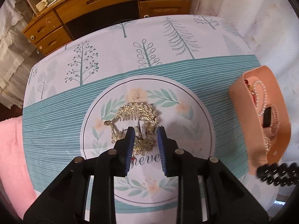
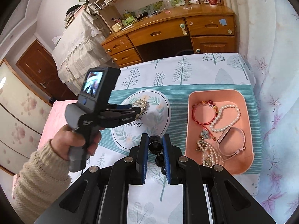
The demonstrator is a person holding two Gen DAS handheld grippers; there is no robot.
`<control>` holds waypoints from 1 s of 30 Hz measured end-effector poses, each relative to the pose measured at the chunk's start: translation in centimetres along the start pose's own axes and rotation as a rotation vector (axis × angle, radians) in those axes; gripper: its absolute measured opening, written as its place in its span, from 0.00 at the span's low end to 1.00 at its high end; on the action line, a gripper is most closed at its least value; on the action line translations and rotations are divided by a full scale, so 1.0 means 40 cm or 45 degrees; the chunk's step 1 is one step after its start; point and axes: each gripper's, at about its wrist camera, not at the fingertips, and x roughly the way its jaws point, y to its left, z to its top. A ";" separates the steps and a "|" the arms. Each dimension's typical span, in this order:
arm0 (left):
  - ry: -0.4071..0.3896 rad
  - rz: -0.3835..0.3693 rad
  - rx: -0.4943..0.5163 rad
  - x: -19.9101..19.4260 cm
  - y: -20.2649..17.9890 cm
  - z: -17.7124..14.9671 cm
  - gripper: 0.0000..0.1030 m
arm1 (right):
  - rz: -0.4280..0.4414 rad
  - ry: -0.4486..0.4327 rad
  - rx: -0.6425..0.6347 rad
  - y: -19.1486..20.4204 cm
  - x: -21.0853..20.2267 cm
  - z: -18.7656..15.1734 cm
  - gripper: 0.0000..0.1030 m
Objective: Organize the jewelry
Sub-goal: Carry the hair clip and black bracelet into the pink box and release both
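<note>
Most pieces already lie in the peach plastic tray (image 2: 192,130); the right hand-held gripper (image 2: 155,145) is clamped on a black bead bracelet (image 2: 156,146); the left hand-held gripper (image 1: 145,136), jaws apart, hovers over gold leaf-shaped hair combs (image 1: 134,112) on the desk (image 1: 56,121).

We see a tree-print tablecloth (image 1: 130,43) covering the table. Behind it we note a wooden desk (image 2: 168,33) with drawers.

"ever" and "never" in script on tablecloth (image 2: 205,69), other lettering unreadable

Your grippers are black with ribbed blue pads (image 1: 130,145) and silver screws; your left sleeve (image 2: 41,177) looks like cream ribbed knit.
</note>
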 end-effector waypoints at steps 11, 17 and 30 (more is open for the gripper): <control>0.027 0.036 0.096 0.047 -0.041 0.001 0.19 | 0.006 0.012 0.037 -0.012 0.012 -0.008 0.15; 0.024 0.040 0.070 0.062 -0.035 0.003 0.08 | 0.011 0.021 0.040 -0.009 0.022 -0.009 0.15; -0.103 -0.003 -0.010 -0.069 -0.010 -0.009 0.06 | 0.023 -0.038 0.036 -0.007 -0.010 -0.007 0.15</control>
